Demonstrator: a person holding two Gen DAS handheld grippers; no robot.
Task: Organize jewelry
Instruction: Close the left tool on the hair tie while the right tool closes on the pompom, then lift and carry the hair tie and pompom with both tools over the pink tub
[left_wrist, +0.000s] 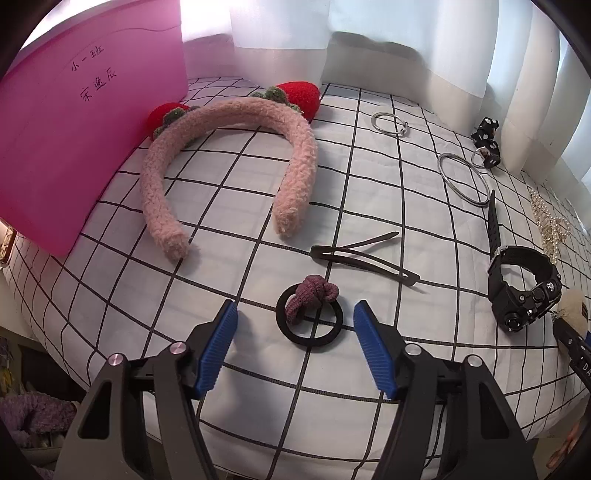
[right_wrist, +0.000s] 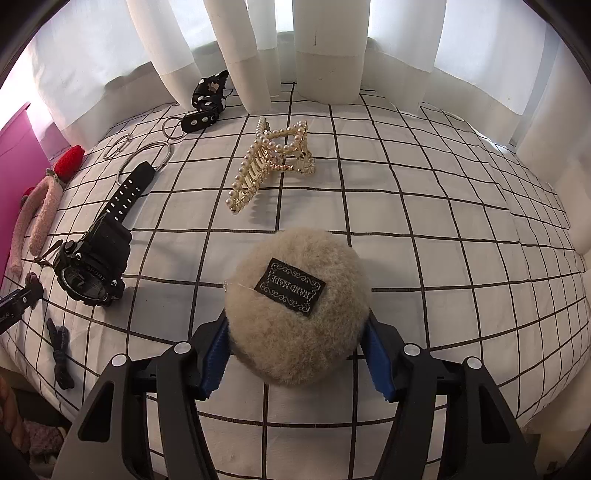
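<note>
Seen from both wrists, jewelry lies spread across a grid-patterned cloth.

Surface: a white cloth with black grid lines (left_wrist: 229, 206) covers what carries the pieces; whether it is a desk or a bed cannot be told.

Pink box: a pink container (left_wrist: 85, 140) with handwritten characters stands far ahead and to the left of the left fingers.

Headband: a fluffy pink headband (left_wrist: 236, 155) with red strawberry ornaments lies well beyond the left fingers, just beside the box.

Pompom: a beige fur pompom (right_wrist: 297, 314) with a black "HAND MADE" label sits between the right fingers (right_wrist: 221, 343); both blue pads press into its fur, the jaws about half open around it.

Watch: a black sport watch (right_wrist: 94, 266) lies to the left of the right fingers, its strap reaching away.

Pearl clip: a pearl claw clip (right_wrist: 269, 162) rests straight ahead of the right fingers, beyond the pompom.

Hair clip: a flat black snap clip (left_wrist: 362, 258) lies just past the hair tie.

Hair tie: a black ring hair tie with a mauve knitted knot (left_wrist: 309, 314) lies ahead of the left fingers (left_wrist: 223, 328), centred on the gap between them; the jaws stand about half open, empty, touching nothing.

Silver rings: thin metal hoops (left_wrist: 463, 177) lie far ahead to the right.
</note>
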